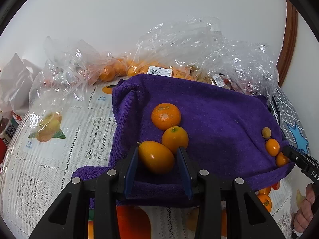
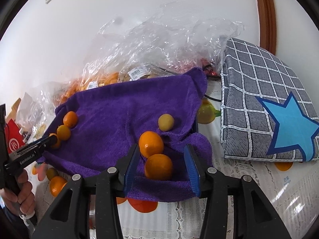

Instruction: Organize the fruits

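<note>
A purple towel (image 1: 219, 115) lies on the table with small orange fruits on it. In the left wrist view my left gripper (image 1: 157, 157) is closed around an oval orange kumquat (image 1: 156, 157), with another kumquat (image 1: 175, 137) and a round tangerine (image 1: 165, 116) just behind. In the right wrist view my right gripper (image 2: 161, 159) is open around an orange fruit (image 2: 158, 167) lying on the towel (image 2: 119, 115), without touching it. A second orange fruit (image 2: 151, 143) and a yellow-green fruit (image 2: 165, 122) lie beyond it.
Clear plastic bags (image 1: 179, 45) of oranges line the towel's far edge by the white wall. A grey checked cushion with a blue star (image 2: 269, 107) lies to the right. A lace tablecloth with fruit prints (image 1: 49, 149) covers the table. Red packaging (image 2: 14, 139) is at left.
</note>
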Motion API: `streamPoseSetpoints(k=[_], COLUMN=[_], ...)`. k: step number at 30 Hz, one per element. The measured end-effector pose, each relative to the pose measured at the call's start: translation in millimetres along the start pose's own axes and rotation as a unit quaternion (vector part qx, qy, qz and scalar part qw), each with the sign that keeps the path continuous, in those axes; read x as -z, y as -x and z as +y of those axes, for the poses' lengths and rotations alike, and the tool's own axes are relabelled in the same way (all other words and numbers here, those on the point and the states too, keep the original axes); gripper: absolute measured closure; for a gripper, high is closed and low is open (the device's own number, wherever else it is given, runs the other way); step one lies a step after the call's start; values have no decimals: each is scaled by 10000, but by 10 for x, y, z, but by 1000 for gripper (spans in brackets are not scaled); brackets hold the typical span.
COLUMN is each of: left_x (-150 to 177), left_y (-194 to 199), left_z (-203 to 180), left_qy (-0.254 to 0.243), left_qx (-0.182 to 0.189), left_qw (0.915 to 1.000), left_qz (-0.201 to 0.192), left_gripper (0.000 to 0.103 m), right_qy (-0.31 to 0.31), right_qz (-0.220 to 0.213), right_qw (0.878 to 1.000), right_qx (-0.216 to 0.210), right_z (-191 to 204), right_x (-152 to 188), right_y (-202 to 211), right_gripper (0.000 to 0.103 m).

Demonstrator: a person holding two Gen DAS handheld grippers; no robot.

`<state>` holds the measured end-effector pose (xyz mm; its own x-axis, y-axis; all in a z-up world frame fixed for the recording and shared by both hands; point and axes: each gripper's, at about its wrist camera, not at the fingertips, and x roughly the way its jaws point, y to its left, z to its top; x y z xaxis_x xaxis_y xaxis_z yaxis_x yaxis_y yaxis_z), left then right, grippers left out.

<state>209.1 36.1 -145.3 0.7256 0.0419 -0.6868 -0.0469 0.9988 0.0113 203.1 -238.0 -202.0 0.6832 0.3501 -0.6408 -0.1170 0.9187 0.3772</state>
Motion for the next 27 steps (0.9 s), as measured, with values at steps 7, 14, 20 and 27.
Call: streamPoseSetpoints(k=[7, 14, 20, 27], left_x=[13, 64, 91, 131], left_y=[26, 210, 320, 431], left_z=[92, 265, 408, 367], left_qy=[203, 694, 1008, 848], left_qx=[321, 555, 558, 431], left_qw=[9992, 9947, 9908, 9910], left_qz=[-90, -513, -709, -946], left_gripper=[65, 65, 66, 66], right_qy=[77, 147, -60, 343], right_qz=[-239, -479, -427, 94], right_qw=[9997, 9984, 9990, 9988], right_qx=[62, 250, 72, -336], right_z=[45, 108, 281, 700], right_x=[8, 66, 218, 559], right_y=[103, 218, 482, 548], right_gripper=[57, 57, 59, 59])
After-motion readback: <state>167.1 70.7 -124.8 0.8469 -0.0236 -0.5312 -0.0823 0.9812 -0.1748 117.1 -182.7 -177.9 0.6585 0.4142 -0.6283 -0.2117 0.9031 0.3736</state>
